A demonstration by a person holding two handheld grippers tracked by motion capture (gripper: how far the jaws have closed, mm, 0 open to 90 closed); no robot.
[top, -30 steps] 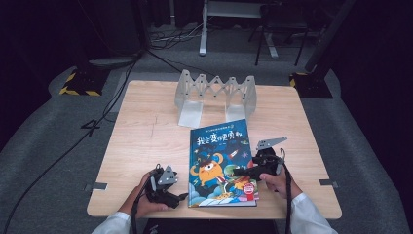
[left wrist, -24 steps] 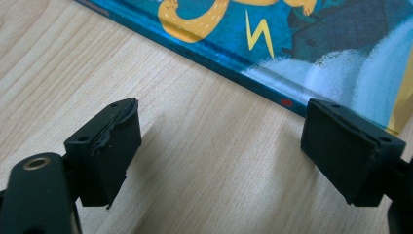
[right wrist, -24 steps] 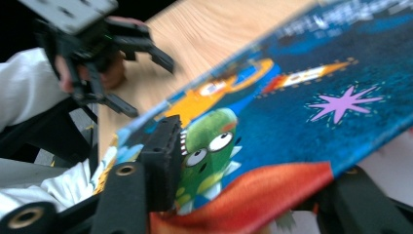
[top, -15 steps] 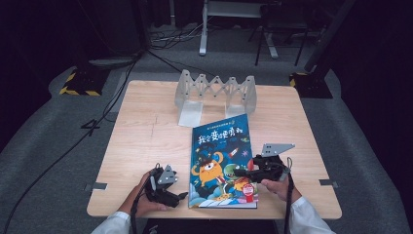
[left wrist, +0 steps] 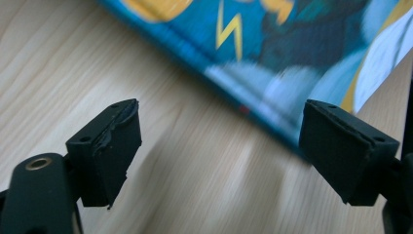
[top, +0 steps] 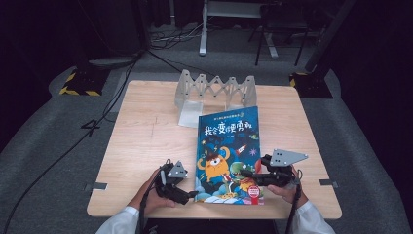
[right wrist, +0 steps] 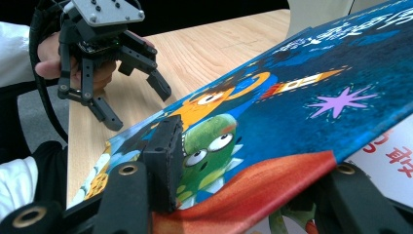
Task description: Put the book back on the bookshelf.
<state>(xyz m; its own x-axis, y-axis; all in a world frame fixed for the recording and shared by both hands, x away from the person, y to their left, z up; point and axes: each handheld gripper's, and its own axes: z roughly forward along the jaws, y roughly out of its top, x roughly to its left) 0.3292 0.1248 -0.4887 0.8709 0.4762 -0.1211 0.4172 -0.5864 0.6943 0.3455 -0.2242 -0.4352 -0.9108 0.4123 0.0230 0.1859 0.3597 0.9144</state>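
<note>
Right gripper view shows the right gripper (right wrist: 248,195) pinching the cover (right wrist: 302,97) lifted off a page – high view shows the book (top: 227,153) lengthwise toward the rack (top: 214,90); left gripper (left wrist: 219,146) gapes empty

left gripper (top: 191,195) low, jaws spread wide with nothing between; right gripper (top: 248,173) jaws just closing, one pad above, one below.

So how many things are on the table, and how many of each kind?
Picture books: 1, the blue book lying on the table.
Zigzag folding racks: 1, the rack at the far edge.
Grippers: 2, the left gripper with jaws open beside the book, and the right gripper with the book's cover between its jaws.
Total: 4
</note>
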